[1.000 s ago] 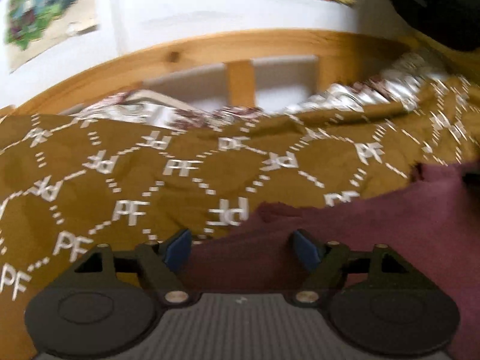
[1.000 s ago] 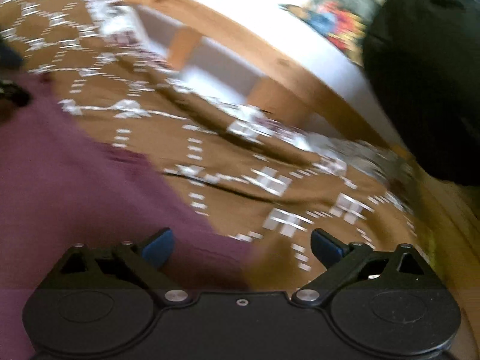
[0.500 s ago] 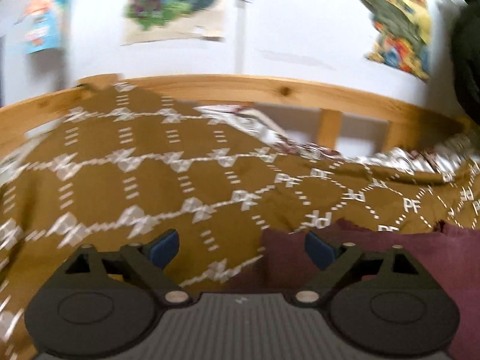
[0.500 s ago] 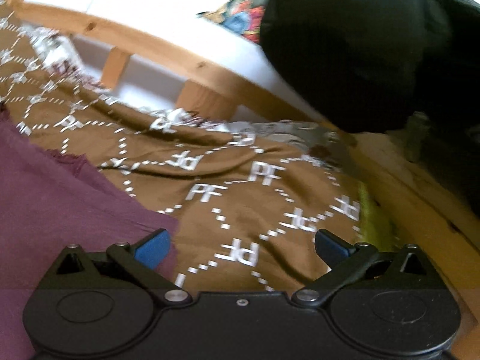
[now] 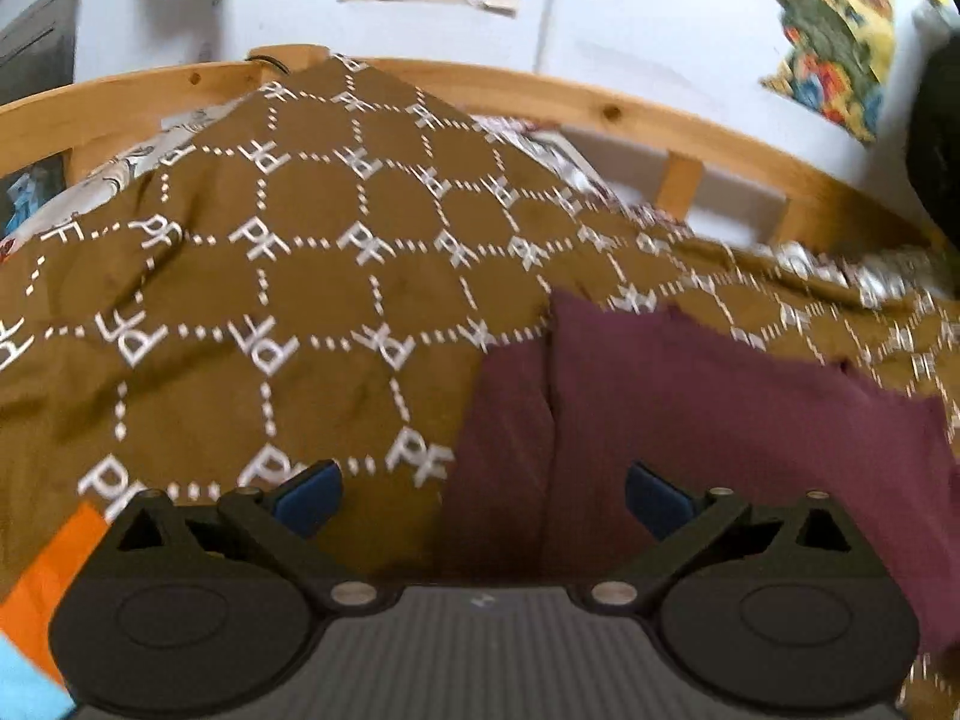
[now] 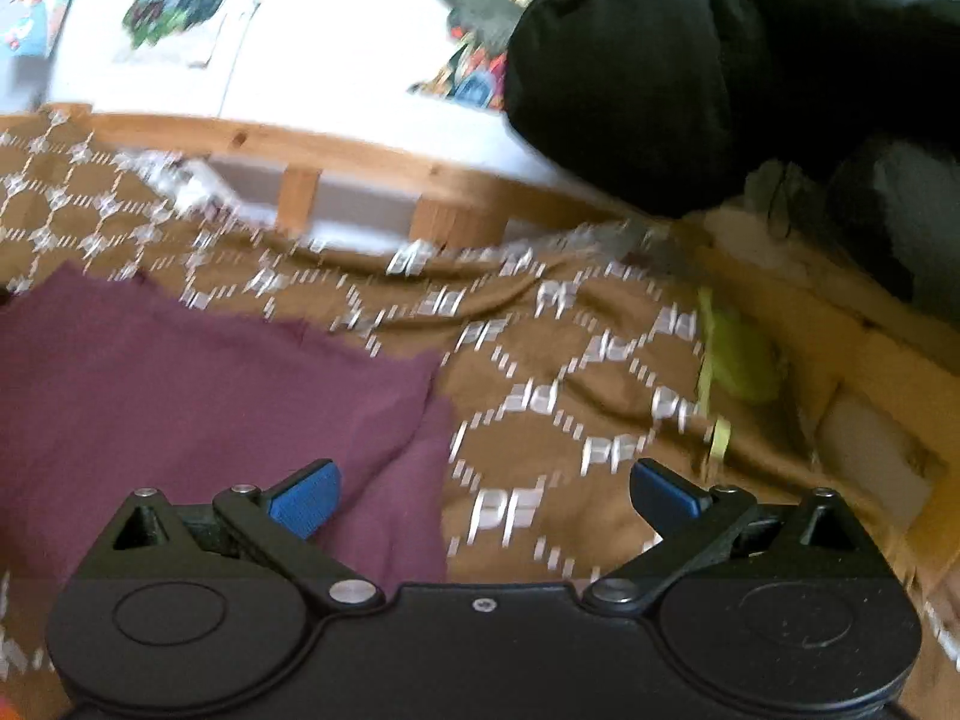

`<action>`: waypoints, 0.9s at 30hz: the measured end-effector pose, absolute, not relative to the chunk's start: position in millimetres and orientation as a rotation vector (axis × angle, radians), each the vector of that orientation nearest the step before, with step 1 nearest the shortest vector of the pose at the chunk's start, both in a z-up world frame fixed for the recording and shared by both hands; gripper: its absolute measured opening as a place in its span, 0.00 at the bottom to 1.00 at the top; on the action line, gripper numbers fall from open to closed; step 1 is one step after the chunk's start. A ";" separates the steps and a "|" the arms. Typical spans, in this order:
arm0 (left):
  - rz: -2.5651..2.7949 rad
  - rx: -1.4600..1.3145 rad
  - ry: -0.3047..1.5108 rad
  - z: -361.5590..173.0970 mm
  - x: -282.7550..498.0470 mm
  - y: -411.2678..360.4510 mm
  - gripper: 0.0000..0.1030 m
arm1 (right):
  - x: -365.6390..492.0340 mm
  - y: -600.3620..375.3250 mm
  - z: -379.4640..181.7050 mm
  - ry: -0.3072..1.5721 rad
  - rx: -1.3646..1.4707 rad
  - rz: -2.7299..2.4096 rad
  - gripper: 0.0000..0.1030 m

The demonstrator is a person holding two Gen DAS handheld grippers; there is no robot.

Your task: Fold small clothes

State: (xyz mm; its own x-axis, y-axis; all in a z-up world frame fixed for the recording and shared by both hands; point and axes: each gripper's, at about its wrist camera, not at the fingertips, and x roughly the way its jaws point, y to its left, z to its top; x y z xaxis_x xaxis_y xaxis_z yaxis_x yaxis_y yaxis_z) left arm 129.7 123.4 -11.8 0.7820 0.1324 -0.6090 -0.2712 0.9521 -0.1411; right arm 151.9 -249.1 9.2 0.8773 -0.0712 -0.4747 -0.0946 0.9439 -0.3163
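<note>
Posters hung on the white wall behind the bed, and a pine bed rail curved along the far side. Over the bed lay a mustard-brown blanket with white dotted diamonds and "PF" letters, rumpled up against the rail. On it sat the maroon garment, spread fairly flat, with a lengthwise fold line near its left side as my left camera saw it.

My left gripper hovered just above the near left part of that garment, its jaws opening wide, blue pads well apart, nothing pinched between them; the cloth simply lay below the gap. An orange and light-blue patch peeked in at the lower left corner, too cropped to name.

My right gripper was also spread wide and empty. Its left pad hung over the right edge of the maroon garment, and its right pad over bare blanket. To the right, a yellow-green item lay at the blanket's edge by the bed frame, blurred. A big black bulky shape filled the upper right; I could not tell what it was.
</note>
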 end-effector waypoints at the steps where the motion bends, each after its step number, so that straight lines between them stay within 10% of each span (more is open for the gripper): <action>1: 0.221 -0.213 0.648 -12.7 126.2 119.3 0.99 | 150.1 -248.5 7.4 0.520 -0.349 0.010 0.99; 27: 0.154 -0.233 0.777 -48.5 112.6 122.7 0.99 | 149.2 -194.5 1.0 0.487 -0.252 0.172 0.99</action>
State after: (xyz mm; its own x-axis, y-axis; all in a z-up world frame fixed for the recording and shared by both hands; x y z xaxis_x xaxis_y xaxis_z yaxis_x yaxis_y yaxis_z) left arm 112.6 122.7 -48.5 0.7041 0.0514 -0.7082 -0.2223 0.9632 -0.1511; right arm 149.2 -194.5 1.0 0.8702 0.1025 -0.4819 -0.2221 0.9547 -0.1979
